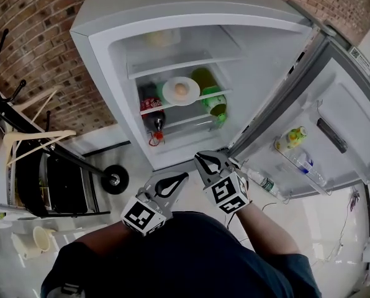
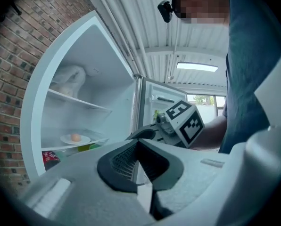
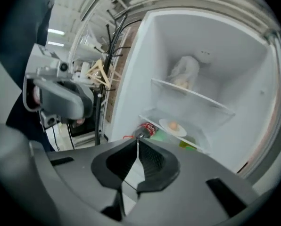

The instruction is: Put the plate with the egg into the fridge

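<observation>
The white plate with a brown egg rests on the middle shelf of the open fridge. It also shows in the left gripper view as the plate and in the right gripper view as the plate. Both grippers hang in front of the fridge, below its opening and apart from the plate. My left gripper has its jaws together with nothing between them. My right gripper is likewise shut and empty, just to the right of the left one.
A red cola bottle lies left of the plate and a green bottle lies right of it. The fridge door stands open at the right with bottles in its racks. A rack with hangers stands at the left.
</observation>
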Demonstrator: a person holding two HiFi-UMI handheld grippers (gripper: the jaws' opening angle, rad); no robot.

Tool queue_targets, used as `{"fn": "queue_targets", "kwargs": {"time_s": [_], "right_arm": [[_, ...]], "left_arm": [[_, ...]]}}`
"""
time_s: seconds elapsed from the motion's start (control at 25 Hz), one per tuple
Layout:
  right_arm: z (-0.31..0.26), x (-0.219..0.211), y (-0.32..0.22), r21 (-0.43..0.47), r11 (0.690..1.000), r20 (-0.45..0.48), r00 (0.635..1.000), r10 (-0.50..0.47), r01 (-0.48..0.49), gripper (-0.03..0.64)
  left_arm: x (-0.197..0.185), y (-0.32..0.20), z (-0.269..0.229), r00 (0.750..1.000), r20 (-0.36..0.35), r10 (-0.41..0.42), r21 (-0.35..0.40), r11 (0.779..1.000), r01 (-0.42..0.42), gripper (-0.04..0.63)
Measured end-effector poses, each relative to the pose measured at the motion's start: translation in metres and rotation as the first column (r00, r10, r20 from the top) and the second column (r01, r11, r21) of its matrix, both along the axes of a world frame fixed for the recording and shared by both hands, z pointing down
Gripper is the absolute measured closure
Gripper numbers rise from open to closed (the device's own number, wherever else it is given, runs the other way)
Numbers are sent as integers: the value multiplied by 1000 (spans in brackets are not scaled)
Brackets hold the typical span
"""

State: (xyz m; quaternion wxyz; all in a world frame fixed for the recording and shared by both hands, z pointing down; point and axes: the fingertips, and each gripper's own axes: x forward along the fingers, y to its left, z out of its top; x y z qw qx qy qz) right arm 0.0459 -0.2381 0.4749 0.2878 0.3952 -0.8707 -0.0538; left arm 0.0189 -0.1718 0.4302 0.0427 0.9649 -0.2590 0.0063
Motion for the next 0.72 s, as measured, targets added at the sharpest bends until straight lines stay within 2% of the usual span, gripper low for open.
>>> {"fn": "queue_targets", "kwargs": {"time_s": [0.12, 0.32, 0.56, 0.72], "right_arm": [[-10, -1, 18, -44, 999, 171, 985, 17, -10, 600], [-32, -2, 36, -36, 999, 341, 940, 9, 3, 606], [-23, -6, 48, -72, 997, 469, 882, 40, -7, 606], [-21, -9, 54, -56, 998, 479, 877, 30, -4, 607]], "left_arm": [[4, 2, -1, 1000, 3, 12, 5, 1000, -12, 598], [7, 5, -3, 1000, 12, 24, 21, 999, -24, 598], [6, 7, -5, 1000, 11, 18, 34, 999, -19, 598], [4, 8, -6, 1000, 11, 10, 37, 999, -11, 598]]}}
